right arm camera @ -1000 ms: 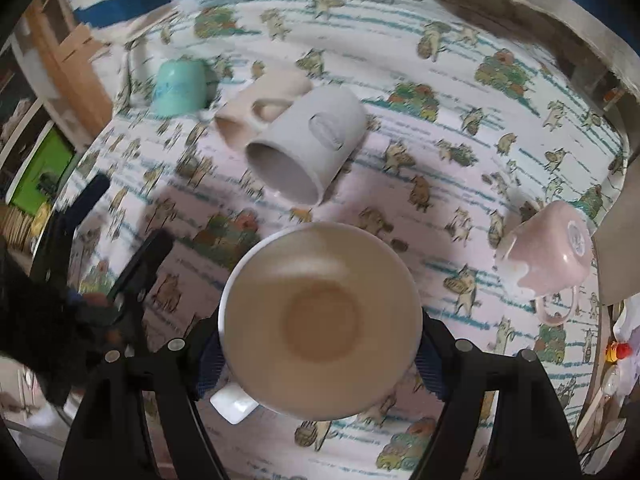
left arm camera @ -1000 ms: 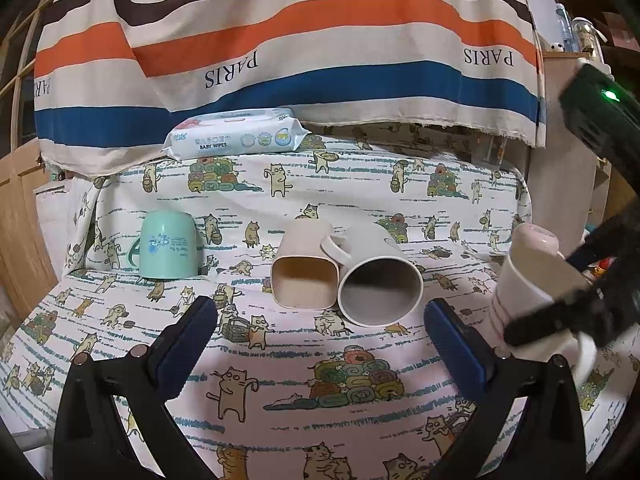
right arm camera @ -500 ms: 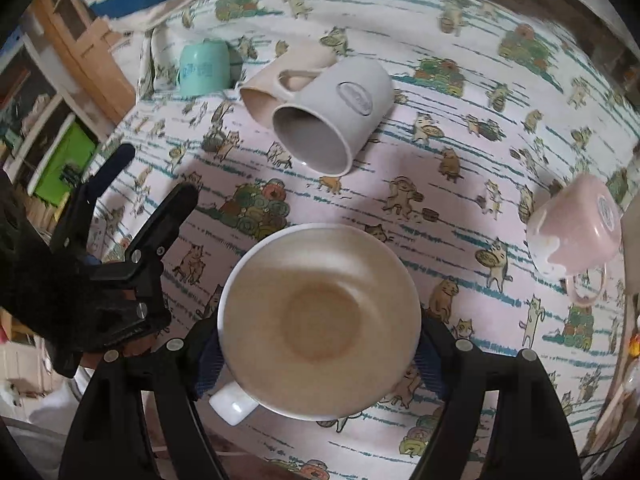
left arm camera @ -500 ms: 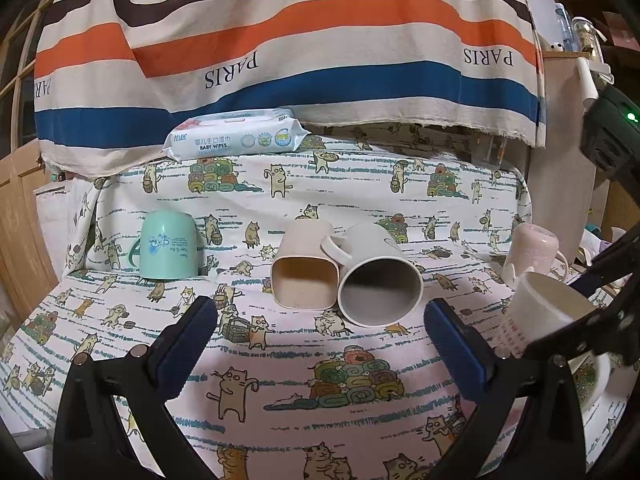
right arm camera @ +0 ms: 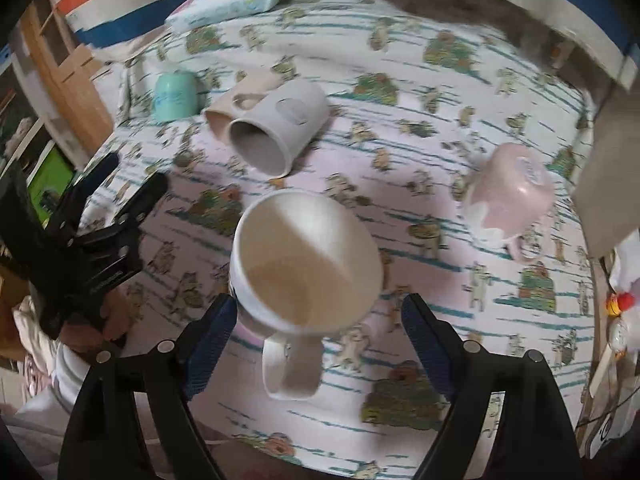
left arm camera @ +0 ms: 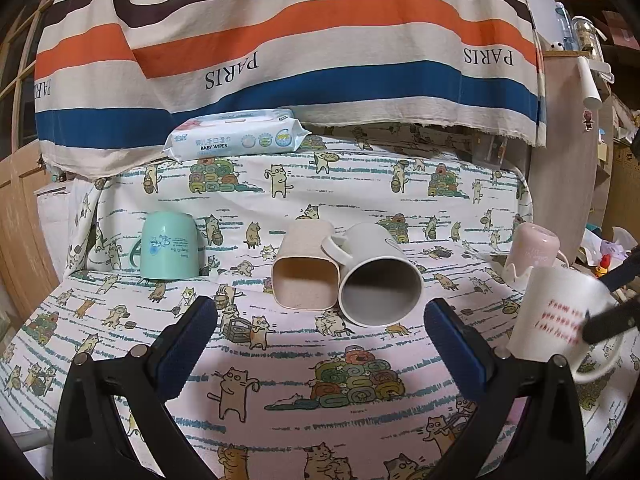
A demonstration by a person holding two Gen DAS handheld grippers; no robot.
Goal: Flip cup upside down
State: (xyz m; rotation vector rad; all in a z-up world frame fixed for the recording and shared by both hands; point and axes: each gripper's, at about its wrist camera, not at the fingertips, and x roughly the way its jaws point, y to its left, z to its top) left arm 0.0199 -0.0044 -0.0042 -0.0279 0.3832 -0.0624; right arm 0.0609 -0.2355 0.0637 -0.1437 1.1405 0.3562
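Observation:
A white mug with red lettering (right arm camera: 306, 264) stands mouth up on the cat-print cloth, its handle toward the camera. My right gripper (right arm camera: 316, 316) is open around its lower part, jaws apart from the mug's sides. The mug also shows at the right edge of the left wrist view (left arm camera: 560, 320), with the right gripper's dark fingers beside it. My left gripper (left arm camera: 320, 332) is open and empty, low over the cloth in front of two lying cups.
A beige square cup (left arm camera: 306, 272) and a grey mug (left arm camera: 378, 280) lie on their sides, mouths toward me. A mint cup (left arm camera: 170, 246) and a pink cup (left arm camera: 534, 250) stand upside down. A baby wipes pack (left arm camera: 236, 136) lies at the back.
The right gripper lowered the white mug onto the cloth and opened, letting it go. The mug now stands upright. The left gripper has not moved.

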